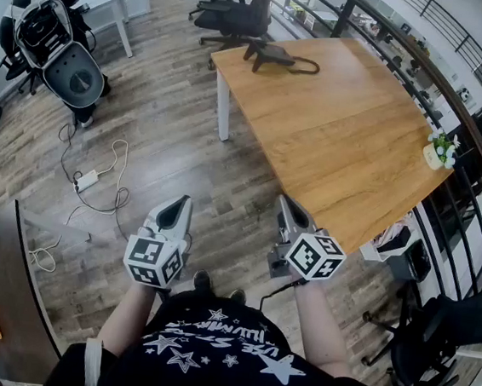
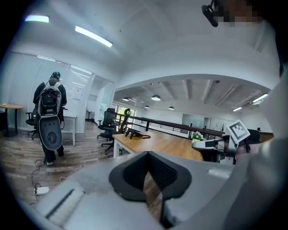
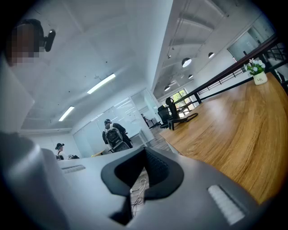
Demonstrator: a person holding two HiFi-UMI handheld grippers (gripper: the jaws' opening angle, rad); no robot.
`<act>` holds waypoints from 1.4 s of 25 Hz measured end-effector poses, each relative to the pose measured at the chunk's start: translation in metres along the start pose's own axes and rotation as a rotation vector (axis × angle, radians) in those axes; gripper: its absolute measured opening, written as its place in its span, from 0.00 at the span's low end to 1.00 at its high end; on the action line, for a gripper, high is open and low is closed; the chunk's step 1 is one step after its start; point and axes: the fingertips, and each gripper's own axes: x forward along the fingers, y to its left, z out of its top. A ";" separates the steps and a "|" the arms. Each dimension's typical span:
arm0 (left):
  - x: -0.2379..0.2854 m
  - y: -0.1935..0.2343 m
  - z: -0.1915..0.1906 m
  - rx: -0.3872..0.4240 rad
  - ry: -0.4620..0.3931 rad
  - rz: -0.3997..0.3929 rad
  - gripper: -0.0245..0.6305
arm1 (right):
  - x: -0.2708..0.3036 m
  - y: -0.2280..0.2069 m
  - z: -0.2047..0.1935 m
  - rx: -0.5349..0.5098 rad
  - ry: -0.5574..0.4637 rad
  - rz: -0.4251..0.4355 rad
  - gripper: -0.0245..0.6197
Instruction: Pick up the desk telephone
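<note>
Head view: left gripper (image 1: 180,205) and right gripper (image 1: 286,203) are hovering over the wood floor (image 1: 160,145) just short of the wooden table's (image 1: 340,147) near corner, while the black desk telephone (image 1: 271,56) is sitting at the far corner (cord curling beside it). Left gripper view: jaws are pressing together on nothing, the telephone lying well ahead. Right gripper view: jaws are likewise meeting empty, the tabletop stretching off to the right.
</note>
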 end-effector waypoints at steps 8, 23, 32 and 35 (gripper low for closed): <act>-0.005 0.018 -0.010 -0.038 0.012 0.001 0.04 | 0.012 0.010 -0.011 -0.027 0.029 -0.002 0.04; -0.015 0.101 -0.018 -0.038 0.025 0.011 0.04 | 0.074 0.042 -0.041 -0.096 0.043 -0.042 0.04; -0.013 0.142 -0.028 -0.086 0.045 0.034 0.04 | 0.104 0.038 -0.061 -0.159 0.105 -0.085 0.04; -0.008 0.149 -0.032 -0.095 0.061 0.046 0.04 | 0.119 0.035 -0.064 -0.144 0.118 -0.079 0.04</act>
